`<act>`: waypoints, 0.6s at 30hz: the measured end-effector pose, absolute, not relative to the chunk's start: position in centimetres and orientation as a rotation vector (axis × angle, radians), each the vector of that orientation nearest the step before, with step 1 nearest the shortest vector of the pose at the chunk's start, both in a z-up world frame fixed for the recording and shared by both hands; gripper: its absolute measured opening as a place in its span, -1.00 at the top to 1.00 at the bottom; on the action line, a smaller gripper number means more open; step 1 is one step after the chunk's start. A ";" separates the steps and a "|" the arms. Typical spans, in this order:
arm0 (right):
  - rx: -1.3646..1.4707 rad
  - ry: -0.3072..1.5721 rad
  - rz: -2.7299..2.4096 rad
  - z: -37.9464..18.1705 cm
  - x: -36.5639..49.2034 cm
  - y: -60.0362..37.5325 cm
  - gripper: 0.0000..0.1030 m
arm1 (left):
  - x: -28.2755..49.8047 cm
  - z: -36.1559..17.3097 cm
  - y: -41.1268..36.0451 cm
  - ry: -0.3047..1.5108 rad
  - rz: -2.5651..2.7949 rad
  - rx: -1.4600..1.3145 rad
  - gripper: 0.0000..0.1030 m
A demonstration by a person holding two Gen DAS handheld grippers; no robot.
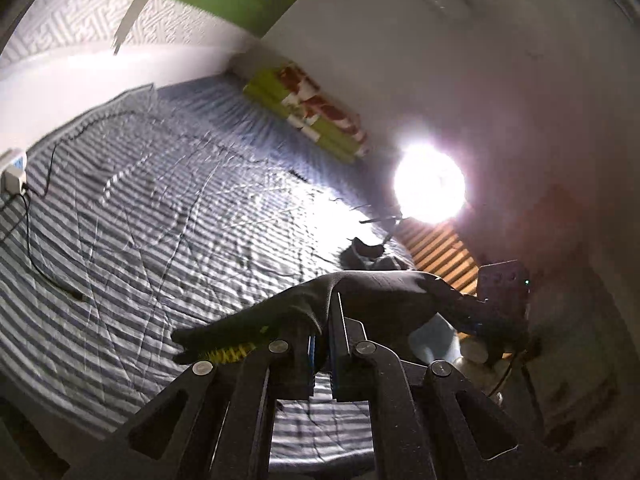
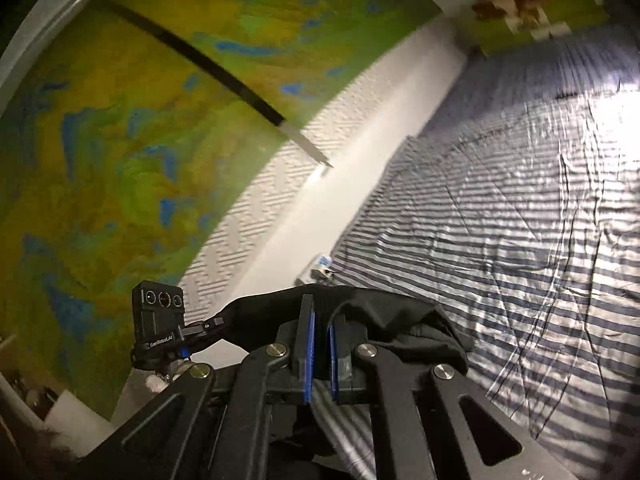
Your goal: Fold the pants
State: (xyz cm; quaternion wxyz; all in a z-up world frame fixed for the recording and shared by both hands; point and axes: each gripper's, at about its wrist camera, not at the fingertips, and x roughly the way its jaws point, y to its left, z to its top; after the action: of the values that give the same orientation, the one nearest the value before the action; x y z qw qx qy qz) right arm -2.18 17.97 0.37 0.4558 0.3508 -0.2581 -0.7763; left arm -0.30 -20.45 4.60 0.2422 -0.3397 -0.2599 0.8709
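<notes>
The black pants [image 1: 376, 292] are lifted off the striped bed [image 1: 140, 220] and stretch between both grippers. My left gripper [image 1: 325, 320] is shut on one edge of the pants, with a yellow-marked waistband part [image 1: 232, 354] hanging to its left. In the right wrist view my right gripper [image 2: 322, 320] is shut on the black pants [image 2: 392, 316], which drape over its fingers toward the right. The other gripper with its camera [image 2: 158, 320] shows at the left, holding the same cloth. The lower part of the pants is hidden below both views.
A blue-and-white striped sheet covers the bed [image 2: 520, 240]. A white charger [image 1: 14, 172] with a black cable [image 1: 36, 248] lies at its left edge by the wall. A green patterned pillow [image 1: 308, 112] sits at the far end. A bright lamp [image 1: 430, 184] glares at the right.
</notes>
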 end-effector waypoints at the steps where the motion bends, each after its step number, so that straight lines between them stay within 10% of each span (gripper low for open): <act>1: 0.851 -0.632 -1.914 1.1 -1.1 18.3 0.90 | 0.7 5.3 -20.4 -0.698 2.383 -0.918 0.93; 9: 0.935 -0.637 -1.918 0.0 -0.5 17.9 0.90 | 1.7 4.5 -21.0 -0.713 2.349 -0.985 0.93; 18: 1.334 -0.825 -1.884 -14.3 -14.5 13.9 0.90 | -12.8 -9.7 -24.0 -0.857 2.287 -1.323 0.93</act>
State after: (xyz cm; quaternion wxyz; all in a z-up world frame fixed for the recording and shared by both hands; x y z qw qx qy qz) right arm -14.52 13.88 -14.28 0.3382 0.5120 -0.3167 -0.7234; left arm -12.79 -23.96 -9.72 0.1811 -0.4684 -0.3033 0.8098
